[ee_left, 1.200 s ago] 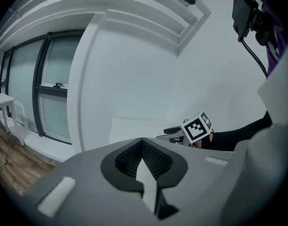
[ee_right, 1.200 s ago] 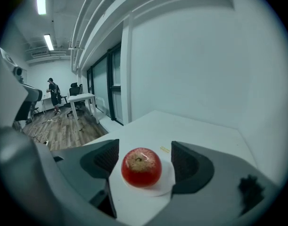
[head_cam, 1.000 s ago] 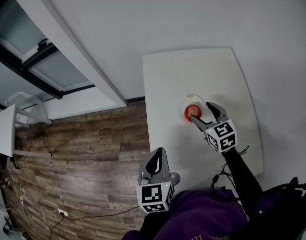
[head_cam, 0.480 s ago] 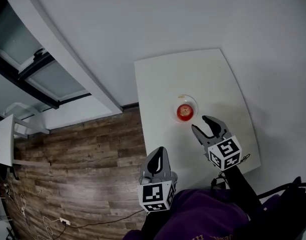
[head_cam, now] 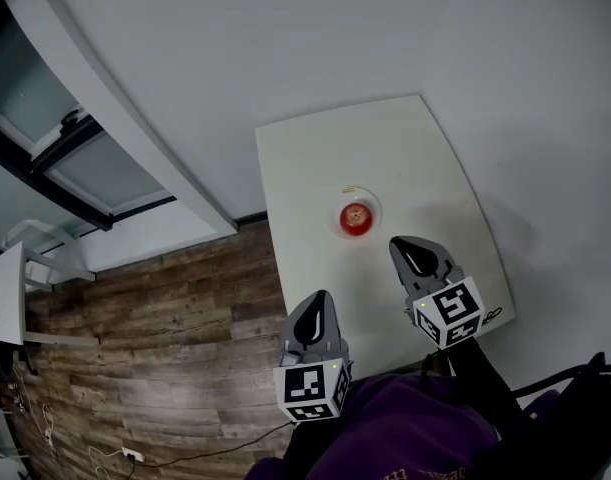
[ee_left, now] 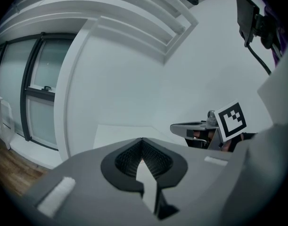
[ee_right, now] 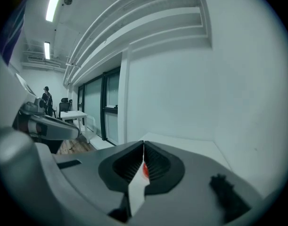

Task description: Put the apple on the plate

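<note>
Grey right hand-held gripper (head_cam: 401, 245), just closed empty, near apple (head_cam: 355, 218) on plate (head_cam: 376, 206)

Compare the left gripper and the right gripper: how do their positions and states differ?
The right gripper is closer to the apple on the plate; the left gripper hangs back at the near edge of the table. The right gripper view shows red apple past its jaws, which have just closed; the left gripper view shows no apple. Both are shut and empty.

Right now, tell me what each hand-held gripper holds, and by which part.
Nothing is held. The left hand-held gripper and right hand-held gripper are shut and empty; the apple sits on the plate, apart from them.
</note>
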Available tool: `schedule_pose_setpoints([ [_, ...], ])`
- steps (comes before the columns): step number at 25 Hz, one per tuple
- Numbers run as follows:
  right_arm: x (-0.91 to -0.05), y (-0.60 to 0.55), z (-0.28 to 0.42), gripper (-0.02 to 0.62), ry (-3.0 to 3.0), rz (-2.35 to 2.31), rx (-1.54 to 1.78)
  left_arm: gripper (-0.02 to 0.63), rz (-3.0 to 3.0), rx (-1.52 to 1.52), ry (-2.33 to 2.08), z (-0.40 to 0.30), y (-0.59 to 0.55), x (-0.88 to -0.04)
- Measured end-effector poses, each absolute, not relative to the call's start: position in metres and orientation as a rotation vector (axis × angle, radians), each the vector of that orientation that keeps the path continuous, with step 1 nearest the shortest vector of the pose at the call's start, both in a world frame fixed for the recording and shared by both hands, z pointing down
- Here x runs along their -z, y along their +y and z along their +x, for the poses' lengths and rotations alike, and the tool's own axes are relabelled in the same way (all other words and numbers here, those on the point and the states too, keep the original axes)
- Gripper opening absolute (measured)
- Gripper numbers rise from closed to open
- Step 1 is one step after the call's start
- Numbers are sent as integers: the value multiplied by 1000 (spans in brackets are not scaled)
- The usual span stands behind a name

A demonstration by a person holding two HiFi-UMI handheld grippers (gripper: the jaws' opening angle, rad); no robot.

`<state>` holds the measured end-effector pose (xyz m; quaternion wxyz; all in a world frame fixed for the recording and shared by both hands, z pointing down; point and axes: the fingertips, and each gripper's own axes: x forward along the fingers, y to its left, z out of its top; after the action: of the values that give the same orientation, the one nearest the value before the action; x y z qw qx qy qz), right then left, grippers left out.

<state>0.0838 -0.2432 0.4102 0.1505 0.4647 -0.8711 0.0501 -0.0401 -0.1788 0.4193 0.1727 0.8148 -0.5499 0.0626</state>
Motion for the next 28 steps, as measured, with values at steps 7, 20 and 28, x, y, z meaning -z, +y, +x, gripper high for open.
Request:
schedule_pose_setpoints([
  [7,-401,-230,86,11,-2510,1352,-134,6,2345,-160,-1541,-29,-172,-413],
  [20,-400,-223,88,11,-2507,1357,-132,6,2364,-147,-1535,-22,-167,-409],
  [28,-400,-222,85,11,-2515,1345,-128,6,2361,-142,-1537,-23,-166,-409],
])
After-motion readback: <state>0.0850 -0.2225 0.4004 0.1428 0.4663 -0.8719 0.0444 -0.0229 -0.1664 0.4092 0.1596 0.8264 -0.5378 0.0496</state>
